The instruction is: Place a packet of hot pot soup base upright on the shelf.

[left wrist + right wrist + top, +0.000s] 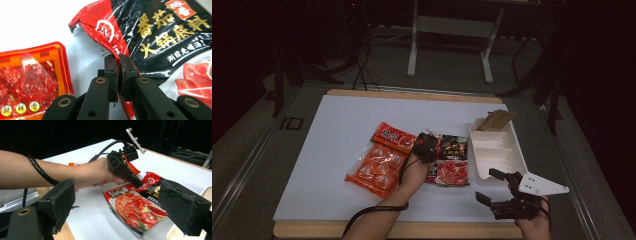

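A black-and-red soup-base packet (452, 160) lies flat on the white table top (342, 125), between the orange packets and the tray. My left gripper (118, 62) is shut on this packet (155, 32), its pads pinching the packet's crumpled red corner. In the high view the left gripper (427, 145) sits at the packet's left top edge. The right gripper view shows the left gripper (125, 170) tilted down onto the packet (137, 207). My right gripper (494, 187) hovers open near the table's front right, with nothing between its fingers (60, 202).
A large orange packet (377, 167) and a smaller one (393, 136) lie left of the held packet. A white compartment tray (499, 150) stands at the right, with a brown packet (494, 120) at its far end. The table's wooden front edge (412, 230) runs below.
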Demonstrator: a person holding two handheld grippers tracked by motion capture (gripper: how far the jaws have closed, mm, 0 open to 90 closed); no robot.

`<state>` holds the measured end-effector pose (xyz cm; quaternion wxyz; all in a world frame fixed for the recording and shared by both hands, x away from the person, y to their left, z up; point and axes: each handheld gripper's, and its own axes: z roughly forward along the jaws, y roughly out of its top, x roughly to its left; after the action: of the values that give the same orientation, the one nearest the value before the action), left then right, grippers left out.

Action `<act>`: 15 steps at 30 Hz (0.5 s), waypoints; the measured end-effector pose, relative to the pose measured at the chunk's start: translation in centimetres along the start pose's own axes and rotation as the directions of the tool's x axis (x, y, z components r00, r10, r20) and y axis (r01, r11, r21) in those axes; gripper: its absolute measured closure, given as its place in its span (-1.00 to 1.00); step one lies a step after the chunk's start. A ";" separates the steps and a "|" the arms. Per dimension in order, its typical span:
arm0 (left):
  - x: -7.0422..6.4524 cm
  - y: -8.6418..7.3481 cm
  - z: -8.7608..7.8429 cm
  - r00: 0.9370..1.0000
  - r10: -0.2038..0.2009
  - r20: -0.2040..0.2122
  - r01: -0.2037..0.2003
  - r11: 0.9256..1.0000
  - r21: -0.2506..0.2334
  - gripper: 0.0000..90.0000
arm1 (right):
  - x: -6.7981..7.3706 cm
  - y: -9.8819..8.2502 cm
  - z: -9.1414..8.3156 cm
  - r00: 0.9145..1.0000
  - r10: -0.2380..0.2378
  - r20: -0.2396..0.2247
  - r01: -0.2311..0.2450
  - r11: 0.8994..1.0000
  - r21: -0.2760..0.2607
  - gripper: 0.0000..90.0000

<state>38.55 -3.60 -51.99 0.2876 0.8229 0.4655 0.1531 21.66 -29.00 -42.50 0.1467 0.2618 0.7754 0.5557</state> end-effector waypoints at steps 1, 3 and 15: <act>0.1 0.0 0.0 1.000 -0.001 0.005 0.001 1.000 -0.001 0.96 | 0.0 0.0 0.0 1.000 0.002 0.000 -0.002 1.000 -0.002 -0.69; 0.1 0.0 0.0 1.000 0.005 0.005 -0.005 1.000 -0.002 0.97 | -0.1 0.0 0.0 1.000 0.005 -0.001 -0.005 1.000 -0.003 -0.69; 1.0 -0.4 -2.0 0.997 -0.052 0.050 0.058 0.991 -0.123 0.99 | -0.5 0.1 -0.5 1.000 0.010 0.022 -0.010 1.000 -0.016 -0.69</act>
<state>37.79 -1.91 -50.72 0.3532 0.7935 0.4709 0.1547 21.85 -29.63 -42.26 0.1544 0.2705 0.7680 0.5596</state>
